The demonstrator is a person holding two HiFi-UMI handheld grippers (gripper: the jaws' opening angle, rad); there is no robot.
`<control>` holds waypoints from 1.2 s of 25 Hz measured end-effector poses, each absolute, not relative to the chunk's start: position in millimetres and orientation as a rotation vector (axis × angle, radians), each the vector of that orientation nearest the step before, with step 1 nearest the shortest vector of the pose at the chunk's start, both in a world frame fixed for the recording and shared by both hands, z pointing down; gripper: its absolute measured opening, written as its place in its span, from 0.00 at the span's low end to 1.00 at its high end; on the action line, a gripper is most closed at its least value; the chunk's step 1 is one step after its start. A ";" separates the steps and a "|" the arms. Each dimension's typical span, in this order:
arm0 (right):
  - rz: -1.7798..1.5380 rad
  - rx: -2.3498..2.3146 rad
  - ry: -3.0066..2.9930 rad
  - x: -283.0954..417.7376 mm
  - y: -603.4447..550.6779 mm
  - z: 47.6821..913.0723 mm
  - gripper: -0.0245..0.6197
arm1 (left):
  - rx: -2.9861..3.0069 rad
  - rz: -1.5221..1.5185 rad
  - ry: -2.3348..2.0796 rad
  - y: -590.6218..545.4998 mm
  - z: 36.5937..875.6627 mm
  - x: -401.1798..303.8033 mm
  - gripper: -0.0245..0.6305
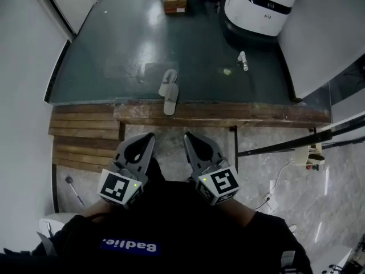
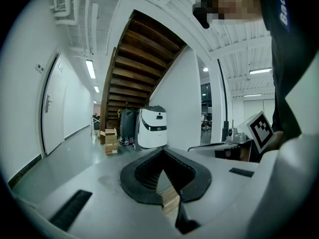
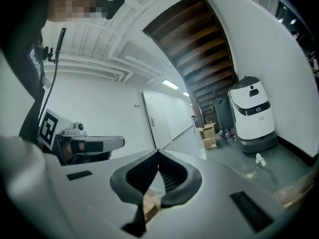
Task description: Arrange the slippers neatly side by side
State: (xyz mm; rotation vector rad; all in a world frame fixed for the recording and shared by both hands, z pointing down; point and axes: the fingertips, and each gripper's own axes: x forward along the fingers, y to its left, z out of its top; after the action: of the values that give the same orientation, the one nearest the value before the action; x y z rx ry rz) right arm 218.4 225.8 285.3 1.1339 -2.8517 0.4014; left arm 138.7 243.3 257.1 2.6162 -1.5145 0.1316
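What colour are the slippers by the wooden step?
Whitish grey slippers; the head view shows them best.

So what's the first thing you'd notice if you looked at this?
Probably the left gripper and right gripper, both shut, side by side low in the head view. Next come the pale slippers, lying bunched together on the dark floor just past the wooden step. A big white robot stands at the far right.

Two pale grey slippers (image 1: 169,90) lie at twelve o'clock on the dark floor (image 1: 125,44), just past the wooden step (image 1: 239,112). They overlap end to end, both running six-to-twelve.
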 end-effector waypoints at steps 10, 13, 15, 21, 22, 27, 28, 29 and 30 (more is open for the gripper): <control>0.360 1.279 -2.640 96.9 50.6 313.3 0.04 | 2.758 0.069 -1.406 56.4 275.3 11.7 0.04; 0.384 1.361 -2.568 57.7 -6.1 310.0 0.04 | 2.775 0.051 -1.351 3.1 271.9 -35.0 0.04; 0.379 1.397 -2.526 39.9 -35.9 310.7 0.04 | 2.778 0.064 -1.319 -26.3 276.7 -61.6 0.04; 0.450 1.372 -2.421 15.4 -89.5 345.9 0.04 | 2.704 0.042 -1.296 -88.5 299.4 -93.2 0.04; 0.468 1.360 -2.412 14.0 -96.7 352.6 0.04 | 2.691 0.045 -1.300 -95.4 302.3 -94.4 0.04; 0.581 1.281 -2.377 19.5 -134.4 404.2 0.04 | 2.639 0.098 -1.351 -125.1 318.2 -90.9 0.04; 0.610 1.250 -2.359 21.6 -140.9 421.1 0.04 | 2.616 0.104 -1.377 -130.6 320.0 -89.7 0.04; 0.645 1.207 -2.339 23.5 -145.9 440.7 0.04 | 2.579 0.110 -1.411 -134.4 322.0 -89.6 0.04; 0.687 1.158 -2.324 25.3 -150.2 462.4 0.06 | 2.533 0.123 -1.449 -136.7 325.3 -90.9 0.04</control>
State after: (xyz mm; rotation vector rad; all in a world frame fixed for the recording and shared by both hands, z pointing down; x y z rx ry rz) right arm 25.3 -150.2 462.4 1.1584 -2.3245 0.6869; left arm -90.9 -136.7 325.3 2.5326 -1.4491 0.1233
